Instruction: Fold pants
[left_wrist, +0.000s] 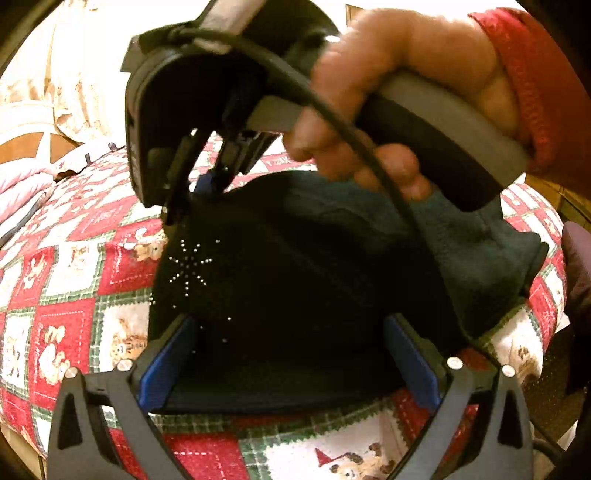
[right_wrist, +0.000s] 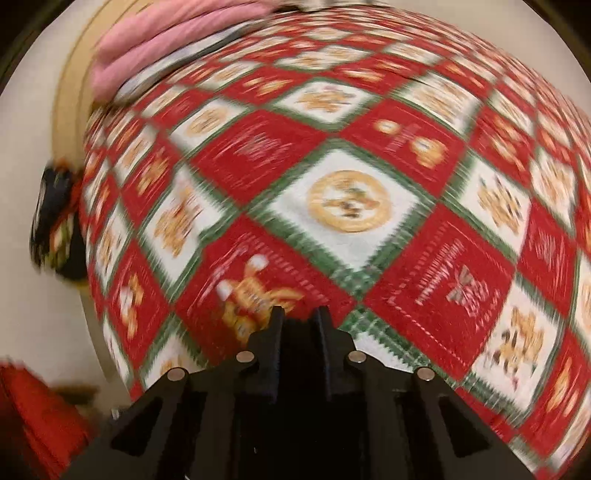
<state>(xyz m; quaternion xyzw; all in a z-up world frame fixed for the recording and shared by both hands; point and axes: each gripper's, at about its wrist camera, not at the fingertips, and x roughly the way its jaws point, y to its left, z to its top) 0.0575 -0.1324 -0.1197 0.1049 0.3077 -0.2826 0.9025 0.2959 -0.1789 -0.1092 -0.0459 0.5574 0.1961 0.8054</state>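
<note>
Dark pants (left_wrist: 280, 288) with a rhinestone star lie bunched on a red, white and green Christmas tablecloth (left_wrist: 74, 280). My left gripper (left_wrist: 291, 354) is open, its blue-padded fingers (left_wrist: 166, 365) straddling the near edge of the pants. My right gripper (left_wrist: 207, 184), held by a hand in a red sleeve, pinches the far edge of the pants and lifts it. In the right wrist view that gripper (right_wrist: 299, 314) has its fingers close together with dark cloth between them, above the blurred tablecloth (right_wrist: 347, 206).
Folded pink clothes (left_wrist: 22, 192) sit at the table's far left, and show in the right wrist view (right_wrist: 166, 40). A dark patterned item (right_wrist: 55, 218) hangs off the table's left edge. A dark chair (left_wrist: 576, 266) stands at the right.
</note>
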